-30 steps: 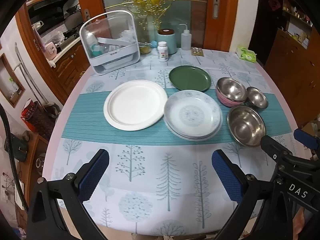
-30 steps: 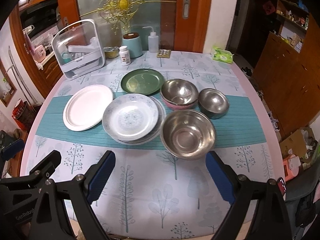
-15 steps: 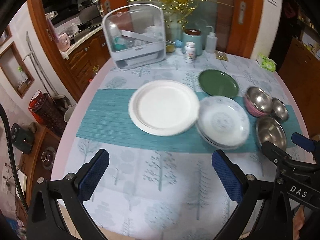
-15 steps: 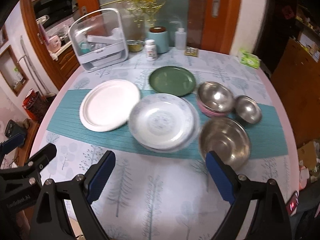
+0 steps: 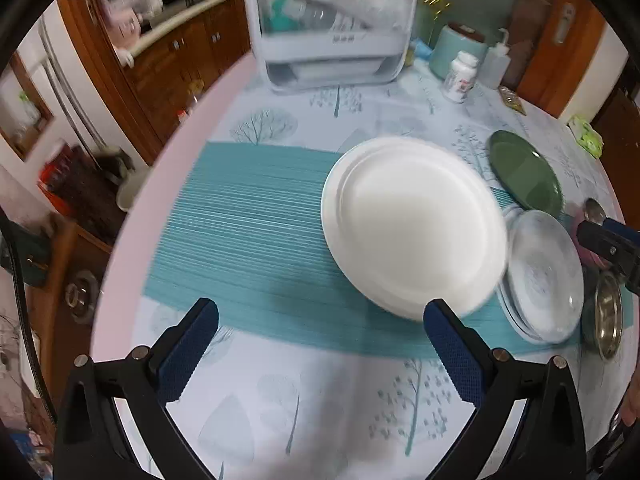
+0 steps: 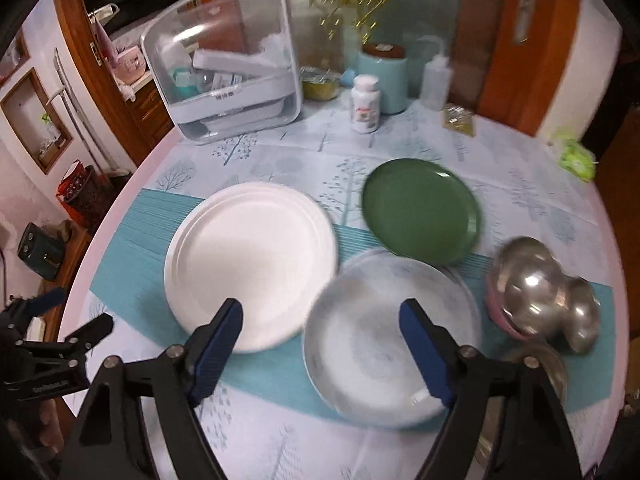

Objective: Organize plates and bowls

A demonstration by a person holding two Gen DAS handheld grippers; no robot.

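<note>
A large white plate (image 5: 412,224) (image 6: 248,264) lies on the teal runner (image 5: 248,232). To its right sits a stack of pale patterned plates (image 5: 544,276) (image 6: 392,332), with a green plate (image 5: 524,172) (image 6: 420,212) behind. Steel bowls (image 6: 532,284) stand at the far right, one nested in a pink bowl. My left gripper (image 5: 320,332) hangs open just before the white plate's near edge, its right finger at the rim. My right gripper (image 6: 322,320) hovers where the white and patterned plates meet. Its jaws are closing and nothing is pressed between them.
A clear lidded box (image 6: 232,76) stands at the table's back left. Beside it are a pill bottle (image 6: 365,104), a teal canister (image 6: 384,76) and a squeeze bottle (image 6: 434,80). A green packet (image 6: 576,156) lies back right. The table's pink edge (image 5: 160,200) curves along the left.
Both grippers have come down and in toward the plates, which now look much larger. The left view has swung left. The right jaws stand narrower than before.
</note>
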